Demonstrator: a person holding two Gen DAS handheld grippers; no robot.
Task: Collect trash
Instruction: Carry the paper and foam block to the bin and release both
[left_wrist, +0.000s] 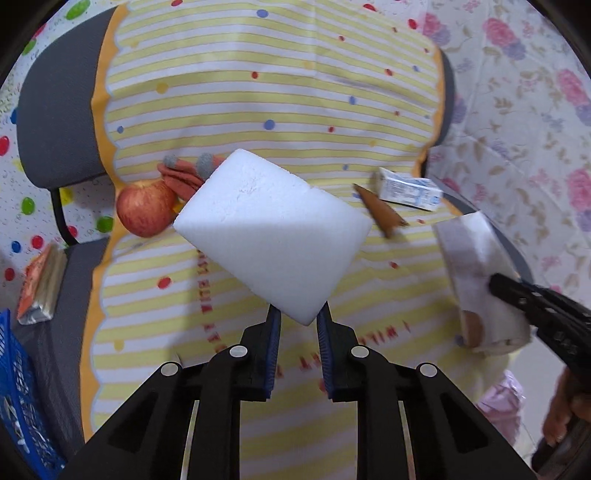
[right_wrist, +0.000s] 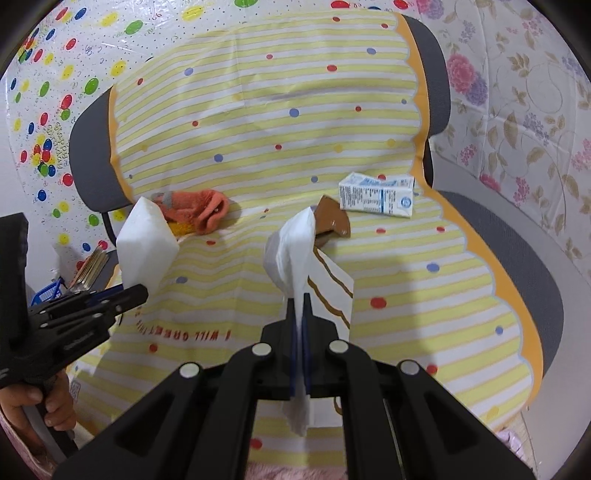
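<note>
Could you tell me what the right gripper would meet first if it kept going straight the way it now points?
Probably the brown wrapper on the striped cover, just beyond the paper wrapper the right gripper holds; depth is uncertain.

Grey padded office chair (right_wrist: 532, 258) w/ a plastic sheet (right_wrist: 280, 122) draped over seat & backrest: pale yellow-and-white stripes, red, blue & yellow dots, scalloped orange edge, red lettering near the front. Lying on the sheet: a red-yellow apple (left_wrist: 146, 208) at the left edge; just beside it an orange knitted glove w/ grey fingertips (left_wrist: 184, 175), bunched up; toward the right a small white-and-blue drink carton (right_wrist: 376, 195) on its side; just in front of the carton a brown cone-shaped paper wrapper (left_wrist: 382, 212), crumpled. Carton & glove sit well apart.
</note>
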